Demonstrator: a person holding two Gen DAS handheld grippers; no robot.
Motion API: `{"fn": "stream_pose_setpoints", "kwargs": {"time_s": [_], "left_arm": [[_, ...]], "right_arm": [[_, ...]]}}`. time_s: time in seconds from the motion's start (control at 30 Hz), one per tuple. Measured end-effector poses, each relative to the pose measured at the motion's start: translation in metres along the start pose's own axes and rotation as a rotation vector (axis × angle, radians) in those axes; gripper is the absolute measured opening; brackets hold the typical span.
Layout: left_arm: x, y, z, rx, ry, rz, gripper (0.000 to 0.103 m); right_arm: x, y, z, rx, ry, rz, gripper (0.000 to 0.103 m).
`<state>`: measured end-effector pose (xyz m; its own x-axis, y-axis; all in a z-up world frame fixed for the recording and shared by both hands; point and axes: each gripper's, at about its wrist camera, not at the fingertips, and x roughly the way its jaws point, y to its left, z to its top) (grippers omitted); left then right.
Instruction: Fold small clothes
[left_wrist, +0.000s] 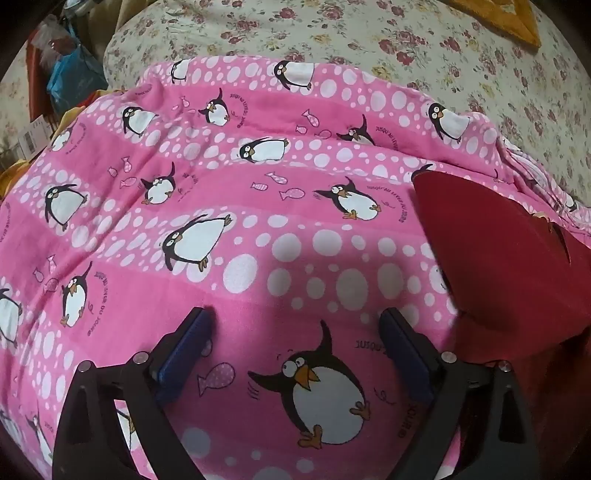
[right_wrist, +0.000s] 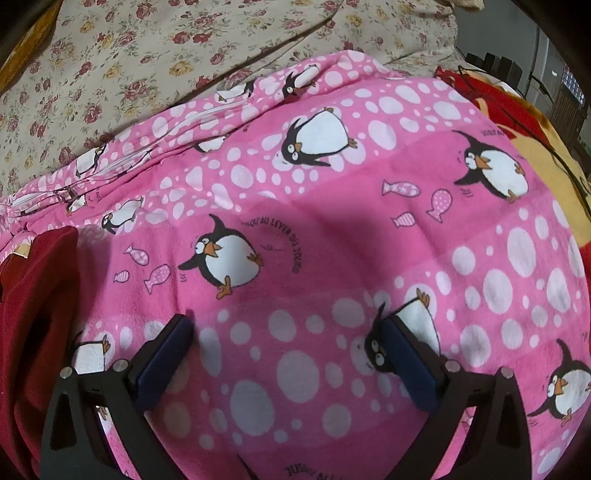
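One dark red garment (left_wrist: 509, 266) is the only piece of clothing to fold that shows here, and it serves as the landmark. It lies in a loose, rumpled heap on a pink penguin-print blanket (left_wrist: 258, 229), not yet flattened, so no fold looks begun. That blanket covers the bed all around the garment, probably as a soft, level working surface. Beyond the blanket, further from the garment, lies floral bedding (left_wrist: 424, 44). The left tongs (left_wrist: 295, 317) hang just left of the garment, tilted down over bare blanket, jaws wide with nothing between them. The right tongs (right_wrist: 286, 325) hang on the garment's other side, also wide and empty, with the garment (right_wrist: 33, 314) at their left edge. Flanking the garment like this likely readies both to take its corners and spread it. A red and yellow blanket (right_wrist: 546, 147) peeks out far beyond the right tongs.
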<state>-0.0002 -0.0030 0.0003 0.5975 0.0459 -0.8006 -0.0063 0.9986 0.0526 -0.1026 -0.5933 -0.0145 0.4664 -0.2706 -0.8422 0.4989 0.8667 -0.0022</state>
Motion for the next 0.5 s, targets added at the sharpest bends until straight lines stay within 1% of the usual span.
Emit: {"fn": "stream_pose_setpoints", "kwargs": {"time_s": [0.07,0.4,0.5], "left_arm": [[0.0002,0.0014,0.0000,-0.009,0.001,-0.013,0.077],[0.0008,0.0013,-0.0026,-0.013,-0.006,-0.018,0.078],[-0.0001,0.0006,-0.0019,-0.017,0.009,-0.028,0.078]], "right_arm": [[0.0000,0.0000,0.0000,0.000,0.000,0.000,0.103],[0.0000,0.0000,0.0000,0.000,0.000,0.000,0.103],[0.0000,0.0000,0.0000,0.000,0.000,0.000,0.103]]}}
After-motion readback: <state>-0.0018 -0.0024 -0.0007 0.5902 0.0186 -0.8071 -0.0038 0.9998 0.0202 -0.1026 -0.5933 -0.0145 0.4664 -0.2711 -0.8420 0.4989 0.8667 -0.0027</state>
